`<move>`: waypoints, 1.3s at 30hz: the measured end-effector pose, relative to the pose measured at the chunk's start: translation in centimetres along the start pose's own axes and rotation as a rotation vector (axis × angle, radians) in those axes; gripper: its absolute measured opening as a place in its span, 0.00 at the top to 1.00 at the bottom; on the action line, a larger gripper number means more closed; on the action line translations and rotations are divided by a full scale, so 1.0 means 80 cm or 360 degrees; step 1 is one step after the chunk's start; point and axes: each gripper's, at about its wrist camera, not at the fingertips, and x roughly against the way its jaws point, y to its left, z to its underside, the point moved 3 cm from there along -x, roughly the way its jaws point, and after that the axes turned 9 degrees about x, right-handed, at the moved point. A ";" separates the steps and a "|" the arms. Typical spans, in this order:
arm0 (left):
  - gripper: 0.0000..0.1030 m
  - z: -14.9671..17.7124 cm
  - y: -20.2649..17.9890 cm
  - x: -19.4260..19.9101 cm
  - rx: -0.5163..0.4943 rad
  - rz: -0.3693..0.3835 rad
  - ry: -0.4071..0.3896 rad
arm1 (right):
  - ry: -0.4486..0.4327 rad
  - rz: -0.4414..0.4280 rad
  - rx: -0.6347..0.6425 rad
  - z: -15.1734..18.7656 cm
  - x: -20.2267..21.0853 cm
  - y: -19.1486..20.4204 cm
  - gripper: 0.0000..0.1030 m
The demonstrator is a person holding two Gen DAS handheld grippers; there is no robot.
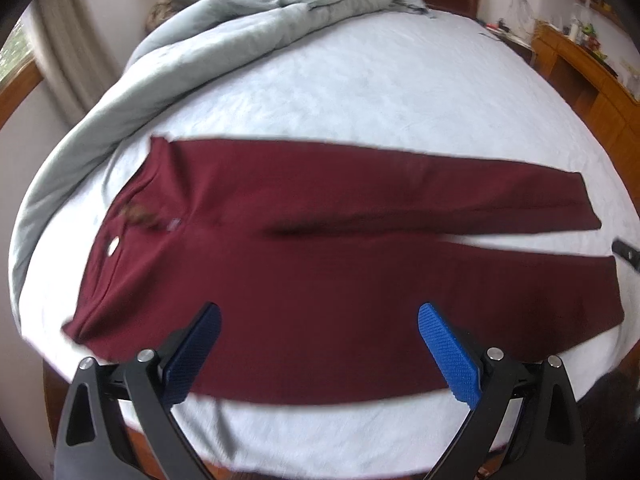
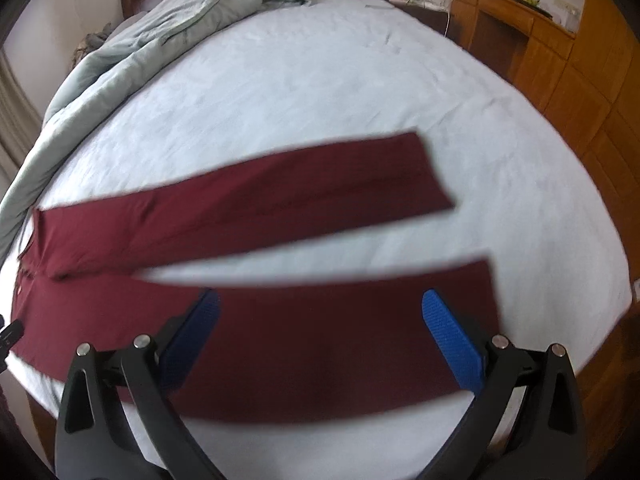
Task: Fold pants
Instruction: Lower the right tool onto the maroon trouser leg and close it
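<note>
I see the pants spread flat across the near part of the bed, waistband toward my left, both legs running out to my right. Nothing is folded yet, as far as I can judge: the two legs lie side by side with a strip of sheet showing between them, wider toward the hems in the right wrist view. So the whole job is left, and I would expect the first fold to bring one leg over the other.

My left gripper hangs above the hip and thigh of the near leg, its blue pads spread wide with nothing between them. My right gripper hovers over the lower part of the near leg, also spread wide and empty. Both views are a little blurred, so I cannot tell how close the fingertips are to the cloth.

The near edge of the pants runs close along the near edge of the bed, so there is little sheet on my side. Beyond the far leg the sheet is bare and wide, good room to fold into. A grey duvet is bunched along the left and back, just beside the waistband corner. A wooden cabinet stands off the right side, well apart.
</note>
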 end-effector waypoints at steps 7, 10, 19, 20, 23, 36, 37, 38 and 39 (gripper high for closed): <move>0.04 -0.093 -0.102 -0.077 -0.0095 0.0176 -0.0030 | 0.0089 0.0009 0.0022 -0.116 -0.133 -0.131 0.02; 0.04 -0.122 -0.141 -0.114 -0.0120 0.0249 -0.0018 | 0.0212 -0.0061 0.0095 -0.138 -0.190 -0.148 0.02; 0.04 -0.157 -0.200 -0.170 -0.0321 0.0360 0.0034 | 0.0240 -0.0293 0.0185 -0.152 -0.254 -0.151 0.19; 0.04 -0.160 -0.206 -0.176 -0.0355 0.0377 0.0046 | 0.0232 -0.0327 0.0203 -0.155 -0.253 -0.149 0.43; 0.04 -0.166 -0.215 -0.189 -0.0422 0.0438 0.0085 | 0.0237 -0.0479 0.0266 -0.160 -0.239 -0.136 0.76; 0.04 -0.174 -0.303 -0.232 -0.0775 0.1082 0.0448 | -0.0154 -0.0755 0.0498 -0.176 -0.103 -0.142 0.79; 0.04 -0.175 -0.310 -0.234 -0.0800 0.1103 0.0455 | -0.0172 -0.0771 0.0507 -0.176 -0.099 -0.143 0.79; 0.04 -0.176 -0.314 -0.235 -0.0816 0.1125 0.0469 | -0.0182 -0.0784 0.0509 -0.175 -0.094 -0.145 0.79; 0.04 -0.175 -0.320 -0.237 -0.0853 0.1159 0.0499 | -0.0194 -0.0803 0.0513 -0.175 -0.089 -0.146 0.79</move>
